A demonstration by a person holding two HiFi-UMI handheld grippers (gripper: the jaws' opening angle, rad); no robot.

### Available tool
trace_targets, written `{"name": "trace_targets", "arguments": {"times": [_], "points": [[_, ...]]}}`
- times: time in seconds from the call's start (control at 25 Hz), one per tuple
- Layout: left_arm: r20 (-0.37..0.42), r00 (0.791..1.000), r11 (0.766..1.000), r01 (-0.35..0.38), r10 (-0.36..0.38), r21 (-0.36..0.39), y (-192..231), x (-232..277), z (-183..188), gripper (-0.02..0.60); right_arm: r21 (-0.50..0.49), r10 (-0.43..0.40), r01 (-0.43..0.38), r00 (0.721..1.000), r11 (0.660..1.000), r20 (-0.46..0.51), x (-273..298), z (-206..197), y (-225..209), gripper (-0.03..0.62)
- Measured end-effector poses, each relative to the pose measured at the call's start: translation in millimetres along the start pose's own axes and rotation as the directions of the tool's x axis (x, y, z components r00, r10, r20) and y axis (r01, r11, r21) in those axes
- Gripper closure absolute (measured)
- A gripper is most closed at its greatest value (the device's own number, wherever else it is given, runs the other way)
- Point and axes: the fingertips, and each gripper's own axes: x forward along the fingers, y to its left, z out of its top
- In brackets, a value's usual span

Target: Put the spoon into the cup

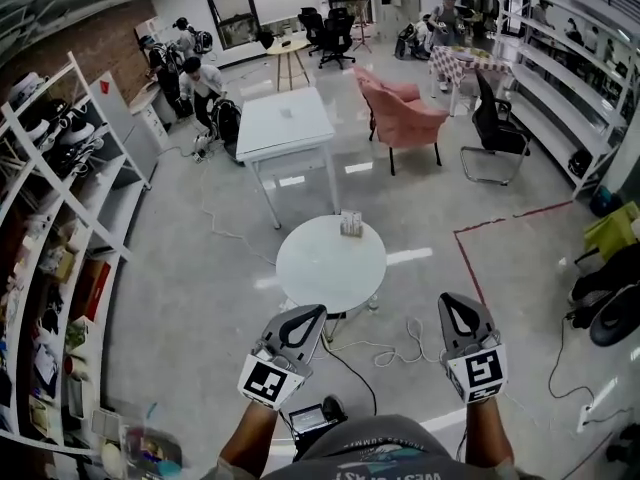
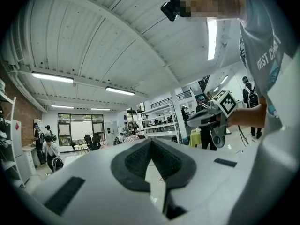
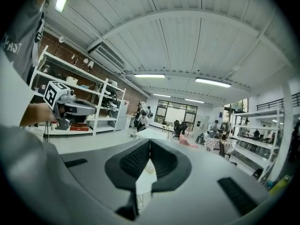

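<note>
A round white table [image 1: 325,268] stands ahead of me on the floor. Near its far edge sits a small cup-like container [image 1: 350,224]; I cannot make out a spoon at this distance. My left gripper [image 1: 316,314] is held short of the table's near edge with its jaws shut and nothing between them. My right gripper [image 1: 453,302] is off to the table's right, also shut and empty. In the left gripper view the left gripper [image 2: 151,142] has its pads meeting, and the right gripper [image 2: 206,117] shows beside it. The right gripper view shows the right gripper [image 3: 149,142] likewise closed.
A white rectangular table [image 1: 285,123] stands behind the round one, with a pink armchair [image 1: 405,113] and a black chair [image 1: 495,128] to its right. Shelving [image 1: 60,218] lines the left wall. Cables [image 1: 390,350] and a red tape line [image 1: 468,263] lie on the floor. People are at the back.
</note>
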Motion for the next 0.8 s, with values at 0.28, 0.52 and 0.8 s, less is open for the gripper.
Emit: {"name": "trace_targets", "arguments": {"times": [0.28,0.52,0.8], "points": [[0.019,0.999,0.999,0.042,-0.042,0.002,33.3,-3.0,-6.0,0.58,-0.01,-0.048,0.048,0.999,0.999,0.024,25.1,12.2,14.4,0.591],[0.032,0.998,0.998,0.063,-0.062,-0.017,54.0,-4.9,-17.3,0.58,-0.028,-0.072,0.072,0.997,0.997,0.016,41.0,15.1,24.2,0.591],[0.069,0.995,0.997,0.07,-0.068,-0.027,66.5,-4.7,-16.7,0.58,-0.033,-0.086,0.086,0.996,0.996,-0.016,46.8,24.3,28.1,0.591]]}}
